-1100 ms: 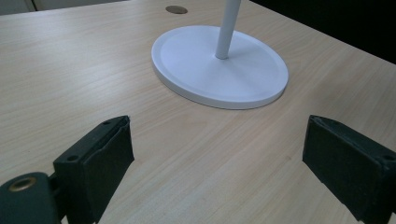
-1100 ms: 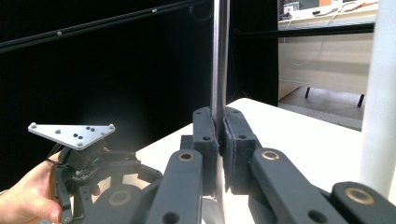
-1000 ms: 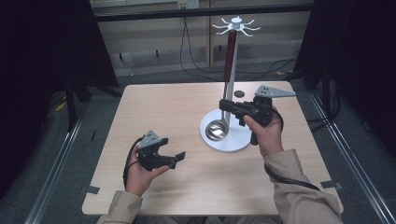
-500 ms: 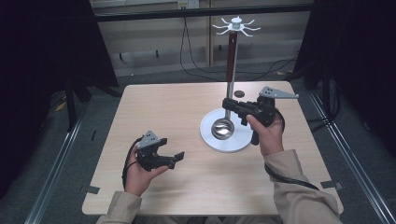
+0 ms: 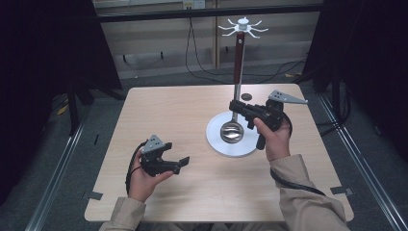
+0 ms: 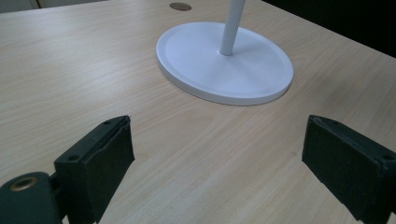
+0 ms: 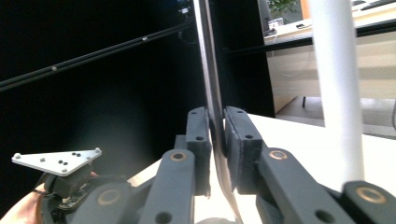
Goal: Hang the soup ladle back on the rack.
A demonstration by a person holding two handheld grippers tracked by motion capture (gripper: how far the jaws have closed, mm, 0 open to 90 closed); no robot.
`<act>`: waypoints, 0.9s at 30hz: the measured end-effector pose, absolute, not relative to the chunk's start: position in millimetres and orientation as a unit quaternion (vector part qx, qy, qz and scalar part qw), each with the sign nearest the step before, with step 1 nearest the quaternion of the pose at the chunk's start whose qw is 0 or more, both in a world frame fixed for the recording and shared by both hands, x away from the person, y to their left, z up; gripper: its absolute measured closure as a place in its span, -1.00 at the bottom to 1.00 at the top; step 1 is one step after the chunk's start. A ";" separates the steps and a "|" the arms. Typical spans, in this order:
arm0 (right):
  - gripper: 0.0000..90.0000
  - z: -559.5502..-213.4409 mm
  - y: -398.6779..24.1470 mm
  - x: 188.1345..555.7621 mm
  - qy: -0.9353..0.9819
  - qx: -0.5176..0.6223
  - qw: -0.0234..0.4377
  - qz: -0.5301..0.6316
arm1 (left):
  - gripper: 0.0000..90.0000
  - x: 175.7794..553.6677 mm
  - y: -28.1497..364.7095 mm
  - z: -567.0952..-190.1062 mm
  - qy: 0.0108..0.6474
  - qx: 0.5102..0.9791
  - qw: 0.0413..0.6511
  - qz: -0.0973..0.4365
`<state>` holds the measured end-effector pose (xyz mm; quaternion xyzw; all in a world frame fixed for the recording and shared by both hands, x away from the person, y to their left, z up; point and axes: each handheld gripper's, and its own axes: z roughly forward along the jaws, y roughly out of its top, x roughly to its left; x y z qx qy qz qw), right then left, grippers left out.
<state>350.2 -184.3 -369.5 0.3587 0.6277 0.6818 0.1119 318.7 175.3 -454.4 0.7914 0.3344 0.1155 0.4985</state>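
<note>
- High view: steel ladle point(image 5: 232, 131) with a dark red handle, upright, bowl low over the white round stand base point(image 5: 215, 139) on the wooden table point(image 5: 183, 106); clamped on its shaft, the right gripper point(image 5: 236, 107). Nearer the front edge, well apart, the left gripper point(image 5: 183, 161), spread open, empty.
- Left gripper view: black pads point(image 6: 109, 163) wide apart over bare wood; beyond, the white base and pole point(image 6: 232, 27).
- Right gripper view: pressed onto the thin metal shaft, both pads point(image 7: 200, 140); white pole just beside.
</note>
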 end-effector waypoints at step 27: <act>-0.28 -362.0 -175.4 358.3 0.631 0.367 0.153 0.666 | -0.80 318.5 178.1 -454.9 0.335 0.793 0.496 0.114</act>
